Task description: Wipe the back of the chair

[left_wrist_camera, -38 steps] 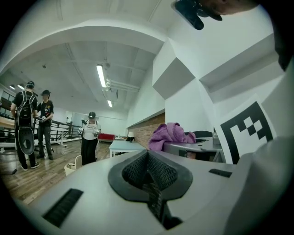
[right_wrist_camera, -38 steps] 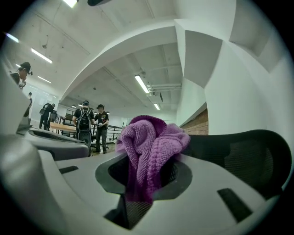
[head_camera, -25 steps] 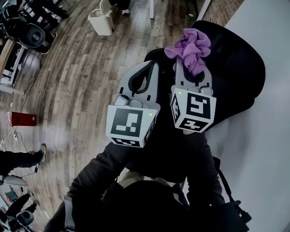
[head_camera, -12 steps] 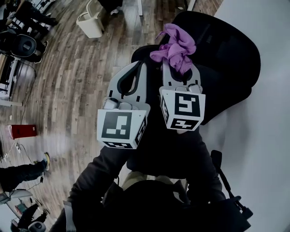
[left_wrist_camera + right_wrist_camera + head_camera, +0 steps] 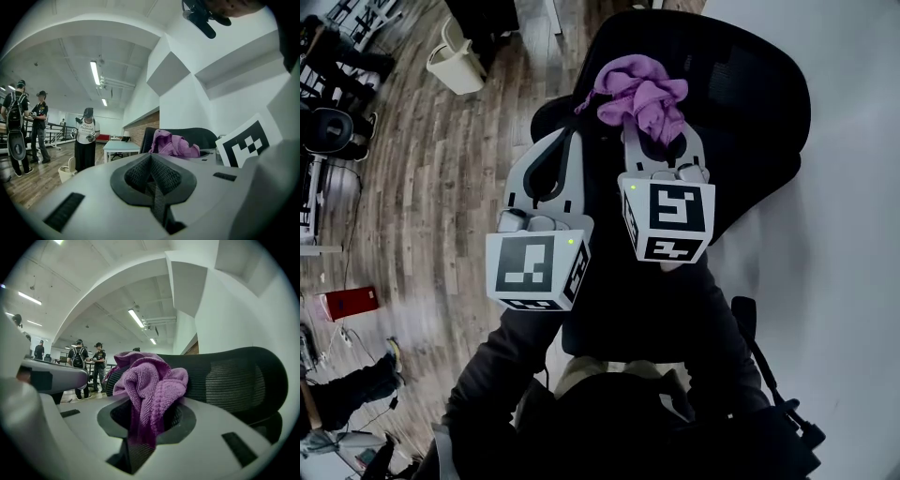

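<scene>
The chair back point(image 5: 741, 94), black mesh with a curved rim, stood just ahead of both claws and against a white wall point(image 5: 853, 234). Nearest the head camera were the person's dark sleeves point(image 5: 516, 356), reaching forward to the two claws held side by side, each with its marker cube point(image 5: 534, 267) turned toward the person. The left claw point(image 5: 565, 150) was closed with nothing in it; in its own view the ribbed pads point(image 5: 151, 161) met in a tight seam. Just beside it, the right claw point(image 5: 661, 131) was closed on a purple cloth point(image 5: 642, 94), which bunched up out of the jaws in loose folds. In the right gripper view the cloth point(image 5: 150, 380) rose in front of the chair back point(image 5: 234, 376), hiding part of its top edge, though whether cloth and mesh touched could not be told. From the left gripper view the cloth point(image 5: 173, 144) showed to the right, with the chair back point(image 5: 187, 133) behind it. Beyond the chair lay a wooden floor point(image 5: 422, 187) with a white bin point(image 5: 455, 61) and, to the left, a red box point(image 5: 347, 302). Farther off in the room stood a white table point(image 5: 119, 146) and several people point(image 5: 86, 136).
</scene>
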Demonstrator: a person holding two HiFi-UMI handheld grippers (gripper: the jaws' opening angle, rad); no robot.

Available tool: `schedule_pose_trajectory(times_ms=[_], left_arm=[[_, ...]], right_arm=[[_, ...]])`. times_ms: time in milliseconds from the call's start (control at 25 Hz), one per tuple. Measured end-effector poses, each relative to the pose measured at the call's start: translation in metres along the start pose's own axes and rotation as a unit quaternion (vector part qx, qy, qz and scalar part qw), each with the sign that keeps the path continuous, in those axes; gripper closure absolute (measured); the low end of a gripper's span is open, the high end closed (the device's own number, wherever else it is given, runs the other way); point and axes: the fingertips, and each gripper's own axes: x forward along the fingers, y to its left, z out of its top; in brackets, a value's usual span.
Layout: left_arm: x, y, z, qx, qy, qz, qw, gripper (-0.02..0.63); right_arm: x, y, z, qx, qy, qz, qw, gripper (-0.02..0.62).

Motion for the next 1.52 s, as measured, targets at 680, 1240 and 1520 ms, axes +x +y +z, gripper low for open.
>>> schedule_pose_trajectory(times_ms=[680,1240,1520], left_arm=[[0.024,-0.064,-0.012,-0.004,0.006,-0.056,0.9984,0.598],[0.050,-0.131,-0.006,-0.004,0.009,-0.099,0.9950,0.598],[0.059,-0.178,0.004,0.000,0.004,-0.122,0.9925,0.598]], right_arm=[[-0.035,-0.077,-0.014,0.001,0.012,-0.072,0.997,0.497],[-0.071,-0.153,-0.013,-0.001,0.019,-0.124,0.992,0.497],[-0.101,-0.194,-0.008,0.002,0.014,-0.146,0.989,0.497]])
